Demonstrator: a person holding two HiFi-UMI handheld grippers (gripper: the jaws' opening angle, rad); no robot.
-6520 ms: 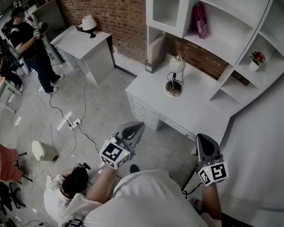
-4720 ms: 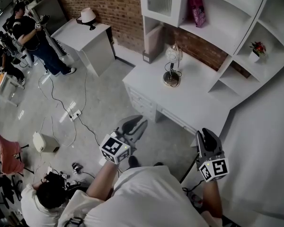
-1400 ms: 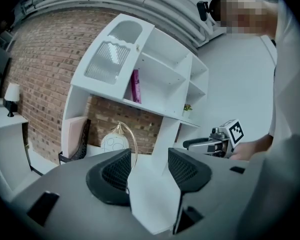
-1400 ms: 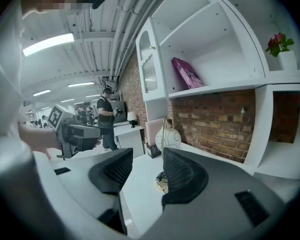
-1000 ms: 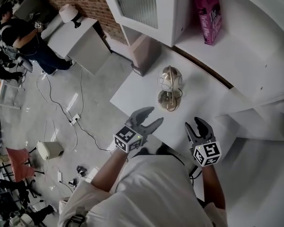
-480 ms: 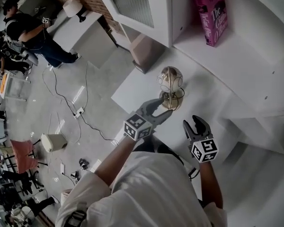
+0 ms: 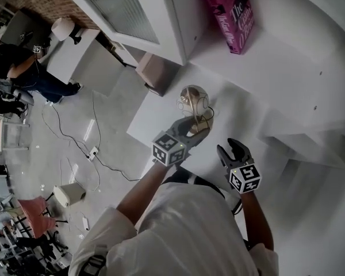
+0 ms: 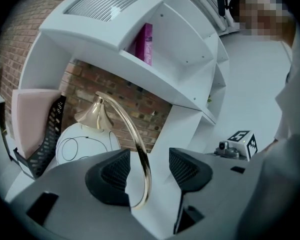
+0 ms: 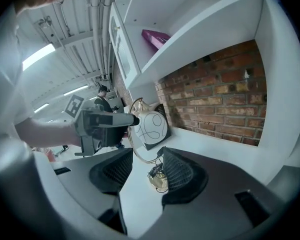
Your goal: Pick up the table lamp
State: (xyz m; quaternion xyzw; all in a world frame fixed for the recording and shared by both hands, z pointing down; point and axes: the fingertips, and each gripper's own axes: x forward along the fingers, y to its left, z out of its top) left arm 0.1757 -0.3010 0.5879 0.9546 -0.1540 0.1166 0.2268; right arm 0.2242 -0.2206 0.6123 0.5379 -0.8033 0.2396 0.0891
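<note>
The table lamp (image 7: 191, 98) stands on the white desk (image 7: 154, 118), with a white globe shade and a brass base. In the left gripper view its curved brass arm (image 8: 135, 134) runs between the jaws, beside the white globe (image 8: 82, 145). My left gripper (image 8: 149, 159) (image 7: 195, 126) is open around that arm, with the pads not pressing on it. To the right of the lamp my right gripper (image 7: 230, 148) (image 9: 142, 171) hangs open with nothing between its pads. The brass base (image 9: 158, 180) lies just beyond its jaws.
White shelves rise behind the desk, with a pink book (image 7: 230, 16) on one and a glass cabinet door (image 7: 121, 4) at the left. A pink panel (image 7: 155, 71) leans at the desk's far corner. On the floor at the left are a person (image 7: 17, 62), cables and another table (image 7: 75, 53).
My left gripper has moved forward to the lamp, and its jaws now stand around the brass arm. The right gripper has sunk a little beside it.
</note>
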